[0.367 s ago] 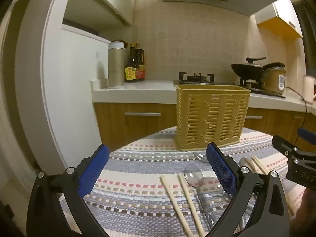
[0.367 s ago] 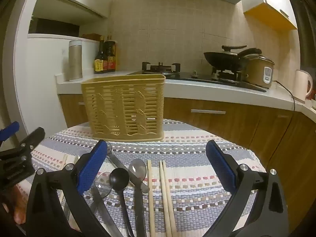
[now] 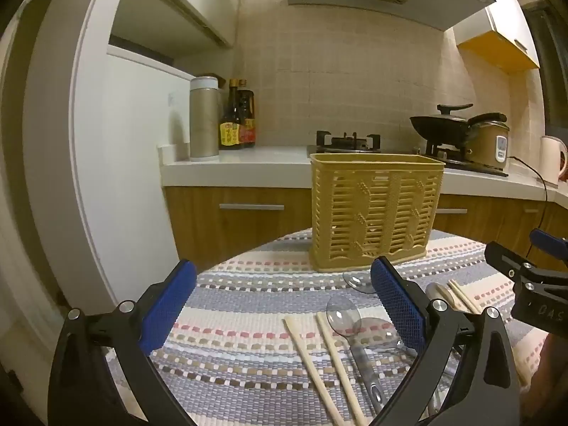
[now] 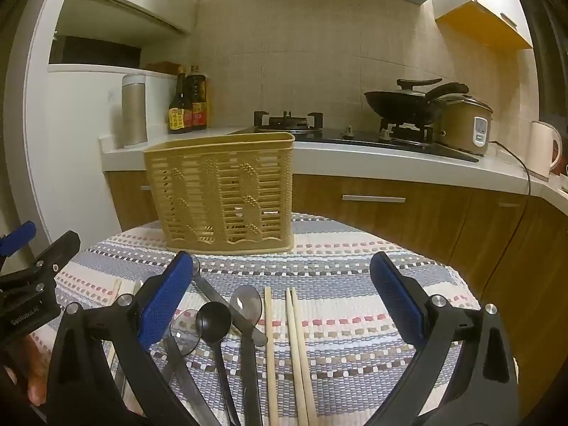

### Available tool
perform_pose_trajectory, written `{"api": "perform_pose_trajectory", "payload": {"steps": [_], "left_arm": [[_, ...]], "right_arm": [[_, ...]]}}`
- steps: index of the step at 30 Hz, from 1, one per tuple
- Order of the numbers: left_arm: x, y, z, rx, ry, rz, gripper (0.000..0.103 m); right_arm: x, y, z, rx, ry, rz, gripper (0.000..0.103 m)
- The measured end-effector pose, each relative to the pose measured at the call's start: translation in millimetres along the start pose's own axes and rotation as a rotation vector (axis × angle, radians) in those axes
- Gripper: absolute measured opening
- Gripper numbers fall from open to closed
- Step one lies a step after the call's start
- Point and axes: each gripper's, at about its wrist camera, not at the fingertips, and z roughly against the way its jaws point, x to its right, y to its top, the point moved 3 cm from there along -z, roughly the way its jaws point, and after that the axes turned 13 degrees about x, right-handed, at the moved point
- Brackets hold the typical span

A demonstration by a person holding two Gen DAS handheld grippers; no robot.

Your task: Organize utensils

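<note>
A yellow slatted utensil basket (image 3: 374, 213) (image 4: 223, 191) stands on the far part of a round table with a striped cloth (image 3: 248, 319) (image 4: 355, 301). In front of it lie several spoons (image 4: 213, 321) (image 3: 342, 314) and pale chopsticks (image 4: 296, 348) (image 3: 312, 362). My left gripper (image 3: 282, 307) is open above the cloth, the chopsticks and clear spoons low between its fingers, untouched. My right gripper (image 4: 280, 300) is open over the spoons and chopsticks, holding nothing. Each gripper shows at the edge of the other's view.
Behind the table runs a white counter (image 4: 355, 156) with wooden drawers, a gas hob, a black wok (image 4: 401, 104), a rice cooker (image 4: 465, 129), a kettle, sauce bottles (image 3: 236, 120) and a steel flask (image 3: 204, 120). A white fridge (image 3: 117, 177) stands at left.
</note>
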Motion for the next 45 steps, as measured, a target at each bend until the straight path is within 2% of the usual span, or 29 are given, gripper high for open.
{"api": "perform_pose_trajectory", "payload": {"steps": [45], "left_arm": [[0.1,-3.0,-1.1,-0.017,-0.023,0.014,0.095]], "right_arm": [[0.3,-9.3,-3.3,-0.026,0.013,-0.017,0.095]]}}
